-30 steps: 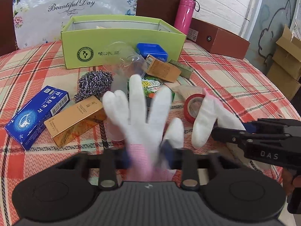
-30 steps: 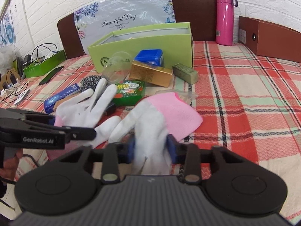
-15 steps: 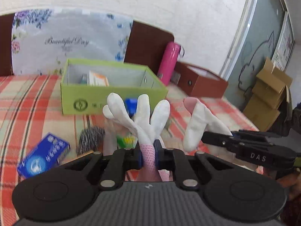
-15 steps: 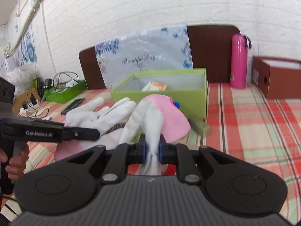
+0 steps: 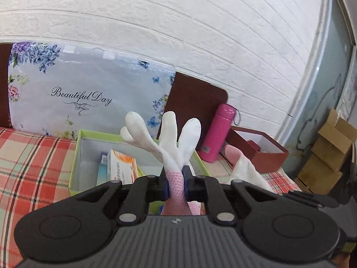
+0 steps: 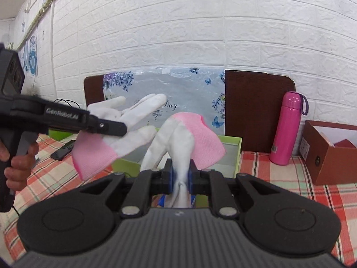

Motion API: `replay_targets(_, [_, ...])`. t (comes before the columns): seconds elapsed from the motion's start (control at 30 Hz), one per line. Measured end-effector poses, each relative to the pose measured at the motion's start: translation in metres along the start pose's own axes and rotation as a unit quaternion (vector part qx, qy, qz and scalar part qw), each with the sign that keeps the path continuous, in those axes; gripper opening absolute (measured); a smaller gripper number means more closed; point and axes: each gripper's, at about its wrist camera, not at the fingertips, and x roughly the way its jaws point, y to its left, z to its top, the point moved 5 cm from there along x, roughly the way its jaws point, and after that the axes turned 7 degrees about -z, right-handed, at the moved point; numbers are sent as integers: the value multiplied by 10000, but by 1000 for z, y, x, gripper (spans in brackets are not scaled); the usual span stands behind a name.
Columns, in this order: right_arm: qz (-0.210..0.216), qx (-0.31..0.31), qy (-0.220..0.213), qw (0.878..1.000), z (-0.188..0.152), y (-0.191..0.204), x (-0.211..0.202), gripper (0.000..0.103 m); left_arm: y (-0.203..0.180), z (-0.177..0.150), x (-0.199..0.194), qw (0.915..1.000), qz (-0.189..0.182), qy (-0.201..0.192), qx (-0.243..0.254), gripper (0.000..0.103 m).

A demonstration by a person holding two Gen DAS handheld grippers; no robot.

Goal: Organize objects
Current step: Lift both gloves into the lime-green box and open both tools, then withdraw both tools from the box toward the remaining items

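Observation:
My left gripper (image 5: pixel 175 184) is shut on the pink cuff of a white glove (image 5: pixel 169 138), whose fingers stand up in the air above the green box (image 5: pixel 74 165). My right gripper (image 6: pixel 180 178) is shut on a second white glove with a pink cuff (image 6: pixel 189 140), also lifted. In the right wrist view the left gripper (image 6: pixel 116 128) and its glove (image 6: pixel 125 131) are at the left. In the left wrist view the second glove (image 5: pixel 245 169) shows at the right. The green box holds several small cartons (image 5: pixel 121 167).
A pink bottle (image 6: pixel 287 129) stands behind the box on the plaid tablecloth (image 6: pixel 290 178). An open brown box (image 6: pixel 330 154) is at the right. A floral bag (image 5: pixel 78 96) leans on a brown chair back (image 6: pixel 256 107). A phone (image 6: pixel 63 149) lies at the left.
Both grippers closed on the gloves and lifted them off the table, tilting upward. The view now shows the wall and the box's inside rather than the clutter on the table.

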Motion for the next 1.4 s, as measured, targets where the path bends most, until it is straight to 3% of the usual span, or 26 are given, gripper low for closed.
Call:
replay_targets(0.27, [-148,24,187,9997,11,-16,82,12,29,21,61,9995,168,128,-236,12])
replay_targets(0.57, [-326,-253,775,9961,-13,-15,164,15,66,8,115,9974,341,536,-336,12])
replay_targets(0.6, [-353,-288,837,9955,-18,-14,172,24,70,5,119,9974,390,512,-310,13])
replay_targets(0.63, [-370,-350,908,9946,-22,-13,179,39,73,4,121,9975,424,489,-281,20])
replay_targets(0.67, [-388,-422,956,9938,-25,-11,184,50,76,2,124,9975,434,488,-277,34])
replay_targets(0.7, [-403,-491,976,9932,-28,-10,188,53,80,1,125,9973,453,479,-308,44])
replay_targets(0.73, [-380,-498,927,9937,-30,-9,189,58,83,-1,124,9972,497,430,-352,64])
replay_targets(0.77, [-370,-499,907,9939,-30,-9,191,64,85,-2,122,9972,562,338,-373,73])
replay_targets(0.87, [-528,-520,875,9934,-30,-11,193,79,89,-3,117,9968,668,264,-347,74])
replay_targets(1.0, [-572,-428,874,9936,-27,-13,186,86,87,-1,107,9965,708,258,-355,74])
replay_targets(1.07, [-549,-361,759,9949,-23,-11,175,95,82,2,97,9967,710,172,-347,75])
replay_targets(1.27, [-547,-374,326,9973,-5,0,130,103,56,7,63,9949,983,174,-131,75])
replay_targets(1.4, [-445,-329,191,9983,-1,7,98,103,42,3,37,9926,1180,258,-133,75])
